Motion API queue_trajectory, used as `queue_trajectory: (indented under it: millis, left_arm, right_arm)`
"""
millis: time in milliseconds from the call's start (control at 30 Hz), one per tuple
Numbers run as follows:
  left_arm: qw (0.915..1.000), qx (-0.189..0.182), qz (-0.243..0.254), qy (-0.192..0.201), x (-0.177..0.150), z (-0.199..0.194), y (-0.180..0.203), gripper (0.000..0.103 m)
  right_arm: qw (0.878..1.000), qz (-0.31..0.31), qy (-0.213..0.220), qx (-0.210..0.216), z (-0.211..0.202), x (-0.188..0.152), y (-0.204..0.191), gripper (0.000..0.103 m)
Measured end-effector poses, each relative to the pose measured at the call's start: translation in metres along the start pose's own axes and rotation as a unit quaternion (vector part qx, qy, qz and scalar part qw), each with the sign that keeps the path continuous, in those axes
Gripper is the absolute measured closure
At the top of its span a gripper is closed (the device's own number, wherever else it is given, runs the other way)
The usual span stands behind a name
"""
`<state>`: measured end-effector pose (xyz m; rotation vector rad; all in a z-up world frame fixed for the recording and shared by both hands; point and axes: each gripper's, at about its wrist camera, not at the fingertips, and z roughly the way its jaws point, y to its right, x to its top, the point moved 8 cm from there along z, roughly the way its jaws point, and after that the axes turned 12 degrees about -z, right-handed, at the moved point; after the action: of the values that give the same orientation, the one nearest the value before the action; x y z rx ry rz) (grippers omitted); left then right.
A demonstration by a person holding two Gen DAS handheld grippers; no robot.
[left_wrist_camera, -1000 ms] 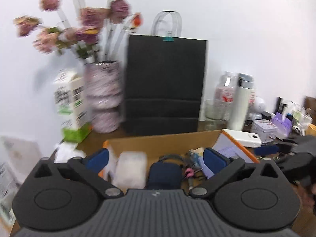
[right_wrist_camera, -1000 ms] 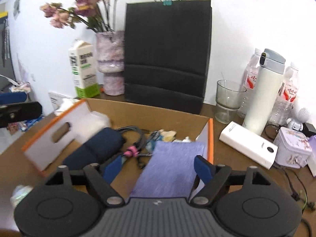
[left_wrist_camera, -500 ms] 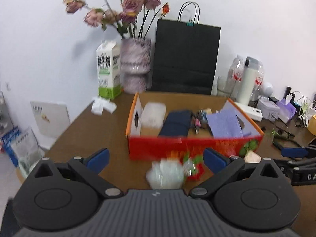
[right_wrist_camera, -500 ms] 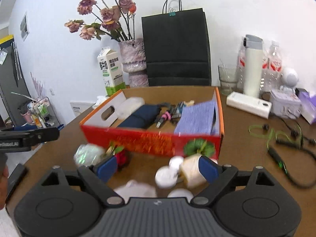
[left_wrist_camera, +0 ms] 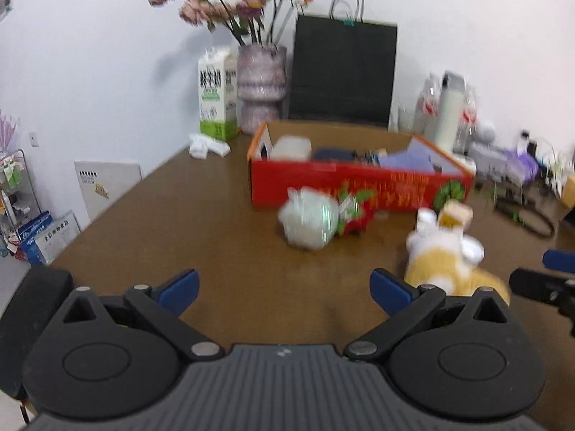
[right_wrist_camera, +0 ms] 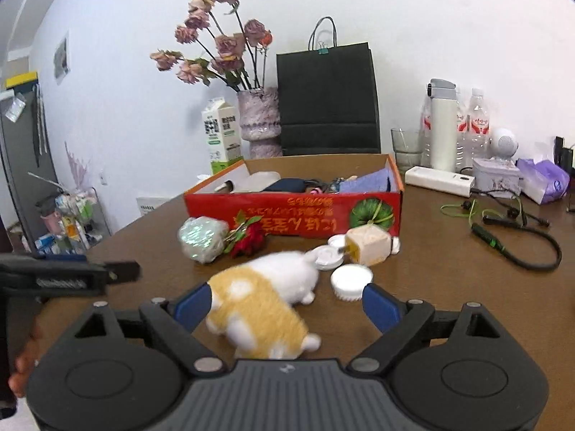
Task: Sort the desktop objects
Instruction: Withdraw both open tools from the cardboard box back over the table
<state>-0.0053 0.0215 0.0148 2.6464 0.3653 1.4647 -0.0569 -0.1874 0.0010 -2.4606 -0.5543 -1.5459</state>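
Right wrist view places the orange-and-white plush toy [right_wrist_camera: 262,305] directly ahead of the right gripper [right_wrist_camera: 284,305], lying on the brown wooden tabletop [right_wrist_camera: 449,280] on the near side of the red cardboard box [right_wrist_camera: 293,217]. The toy's long axis runs diagonally: the white end points toward the box, and the orange end lies between the gripper's blue fingertips [right_wrist_camera: 377,305], closer to the left one. The jaws stand wide apart and grip nothing. Judged from this layout, the right gripper is the nearer one, and a short advance followed by closing would capture the toy across its narrow width.

Near the toy, toward the box, lie white round lids [right_wrist_camera: 350,280] and a cream-coloured cube-shaped container [right_wrist_camera: 368,248]. Further left along the box front lie a foil-wrapped bundle [right_wrist_camera: 203,239] and a red artificial flower [right_wrist_camera: 249,240].

Left wrist view shows the left gripper [left_wrist_camera: 284,287] with jaws likewise spread and nothing between them. Here the plush toy [left_wrist_camera: 444,262] lies off to the right, outside the right-hand fingertip, so the left gripper would have to travel sideways to reach it. This view is motion-blurred, so the lids cannot be distinguished. Only the right wrist view shows the toy framed by a gripper; only the left wrist view shows bare tabletop ahead of the left gripper.
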Motion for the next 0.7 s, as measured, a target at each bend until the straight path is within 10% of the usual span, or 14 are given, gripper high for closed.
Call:
queue_trajectory:
  millis: [367,700]
  left_arm:
    - [0.9967,-0.025,-0.073,0.025,-0.011,0.006,-0.028,0.000]
    - [0.9988,-0.037,-0.032,0.006,-0.013,0.027,-0.033,0.000]
  right_arm:
    - [0.999,-0.015,0.026,-0.026,-0.011,-0.011,-0.016,0.013]
    - [0.998,-0.034,-0.048,-0.034,0.032,-0.017,-0.032,0.014]
